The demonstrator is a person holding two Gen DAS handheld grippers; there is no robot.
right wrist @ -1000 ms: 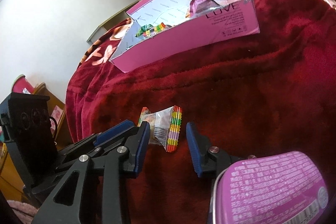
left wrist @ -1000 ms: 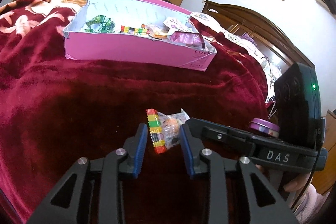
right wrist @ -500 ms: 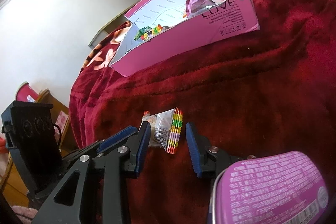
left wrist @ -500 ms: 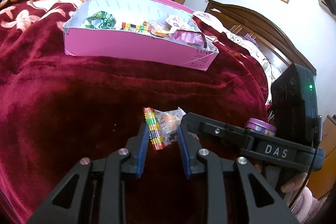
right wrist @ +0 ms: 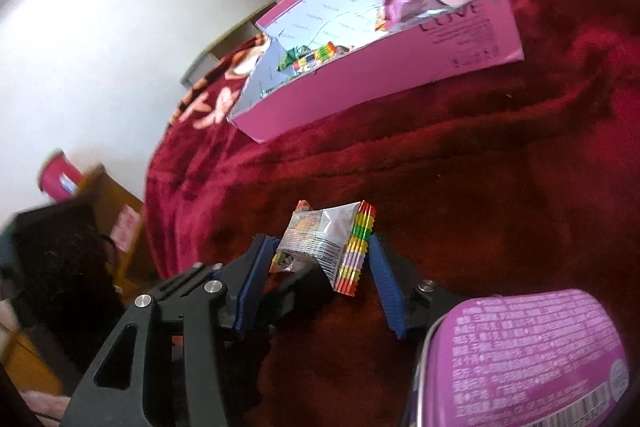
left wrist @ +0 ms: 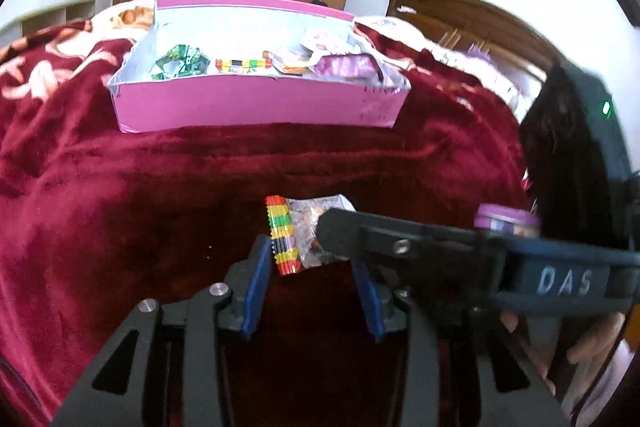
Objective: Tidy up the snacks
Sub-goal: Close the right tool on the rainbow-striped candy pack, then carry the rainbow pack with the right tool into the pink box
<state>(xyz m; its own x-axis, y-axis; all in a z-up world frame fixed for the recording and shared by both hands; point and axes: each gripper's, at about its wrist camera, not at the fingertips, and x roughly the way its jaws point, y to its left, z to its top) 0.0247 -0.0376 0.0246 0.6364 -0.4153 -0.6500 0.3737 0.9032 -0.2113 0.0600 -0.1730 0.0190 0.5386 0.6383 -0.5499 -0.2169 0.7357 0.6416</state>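
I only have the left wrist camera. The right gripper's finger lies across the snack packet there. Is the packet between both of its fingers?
Observer: Yes. In the right wrist view the snack packet sits between both blue pads of the right gripper. Its jaws have just been opening, and the pads do not press on it.
Operator: Which side of the packet faces that camera?
Observer: Its silver back with a crimped seam, the rainbow-striped edge to the right.
Operator: What is the purple thing behind that gripper?
Observer: A purple tin, close under the right camera, its face covered in small print with a barcode.
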